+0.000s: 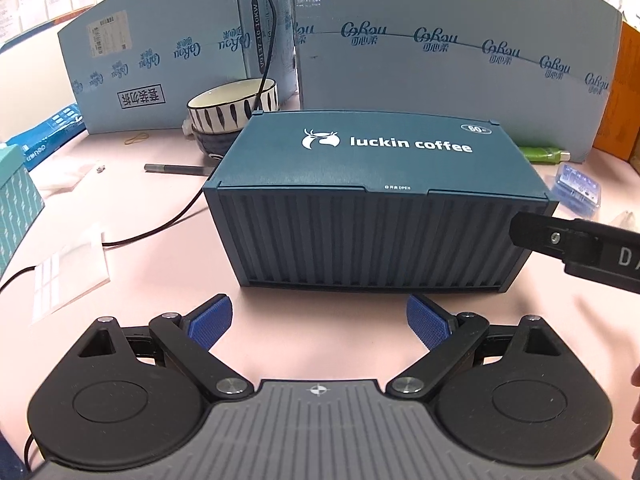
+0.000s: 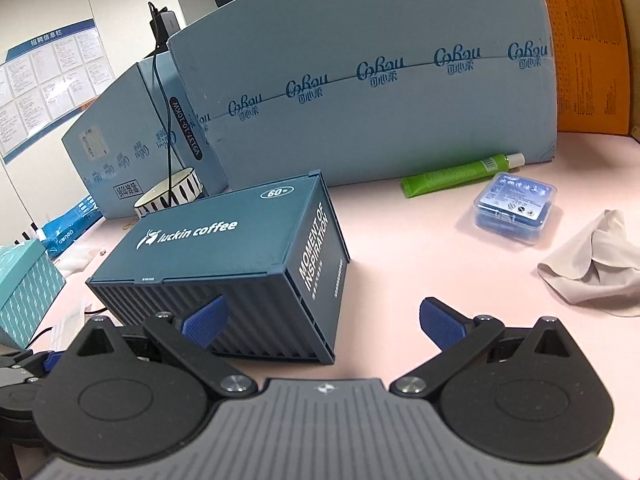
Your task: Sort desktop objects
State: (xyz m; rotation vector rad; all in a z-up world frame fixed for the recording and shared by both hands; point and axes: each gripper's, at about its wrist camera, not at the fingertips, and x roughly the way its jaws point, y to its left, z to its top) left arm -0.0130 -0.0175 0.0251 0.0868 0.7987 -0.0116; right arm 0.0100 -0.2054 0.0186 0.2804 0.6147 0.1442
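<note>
**Squaring up to the coffee box before opening it**

We are hovering the left gripper low over the pink desk, its blue pads spread wide and holding nothing. Straight ahead of it, the dark blue luckin coffee box is sitting lid-shut in the middle of the desk, its ribbed long side facing us. To do this step well, we are judging that the box should be steadied from this side while the lid is lifted (the small "open" mark sits on the front edge of the lid).

Moving rightward, the right gripper is also gaping and empty, its left pad just in front of the box's near corner; we cannot tell whether it is touching. Farther right, the green tube, the clear case of blue items and the crumpled cloth are lying loose, well apart from the box, waiting to be sorted.
</note>
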